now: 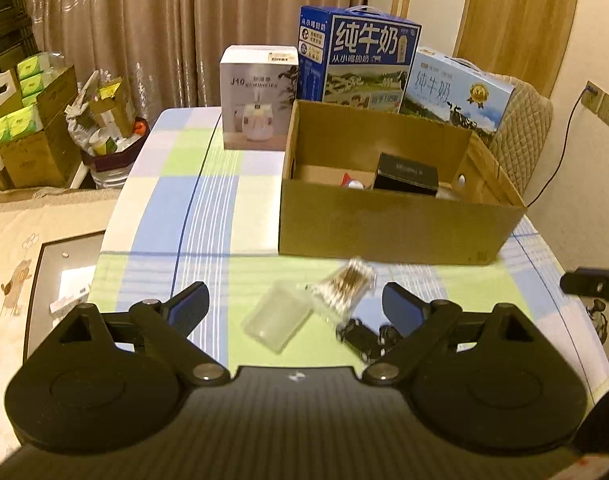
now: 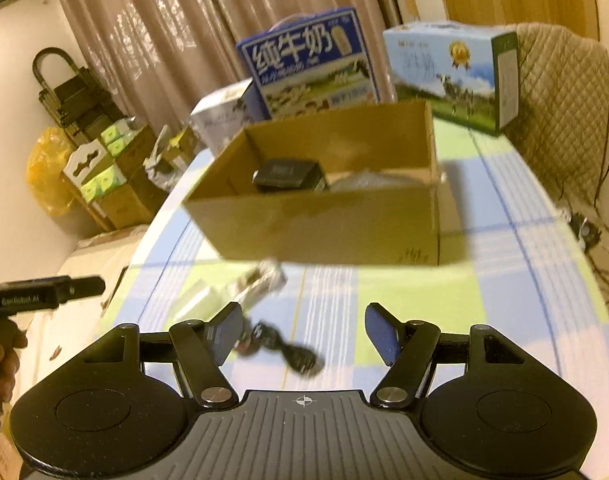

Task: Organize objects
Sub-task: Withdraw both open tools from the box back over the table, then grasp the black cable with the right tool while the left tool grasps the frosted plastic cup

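Note:
An open cardboard box (image 1: 384, 224) (image 2: 324, 232) stands on the checked tablecloth and holds a black box (image 1: 408, 172) (image 2: 288, 174). In front of it lie a clear plastic container (image 1: 276, 322) (image 2: 200, 296), a pack of cotton swabs (image 1: 344, 284) (image 2: 260, 280) and a small black object (image 1: 364, 336) (image 2: 284, 348), all blurred. My left gripper (image 1: 296, 300) is open above the container and swabs, touching neither. My right gripper (image 2: 304, 320) is open over the black object, which lies near its left finger (image 2: 228, 328).
Behind the box stand a white humidifier carton (image 1: 258, 96), a dark blue milk carton (image 1: 356, 56) (image 2: 308, 64) and a light blue milk carton (image 1: 456, 92) (image 2: 452, 72). A quilted chair back (image 1: 524, 128) is at the far right. Stacked boxes and bags fill the floor at the left (image 1: 36, 120).

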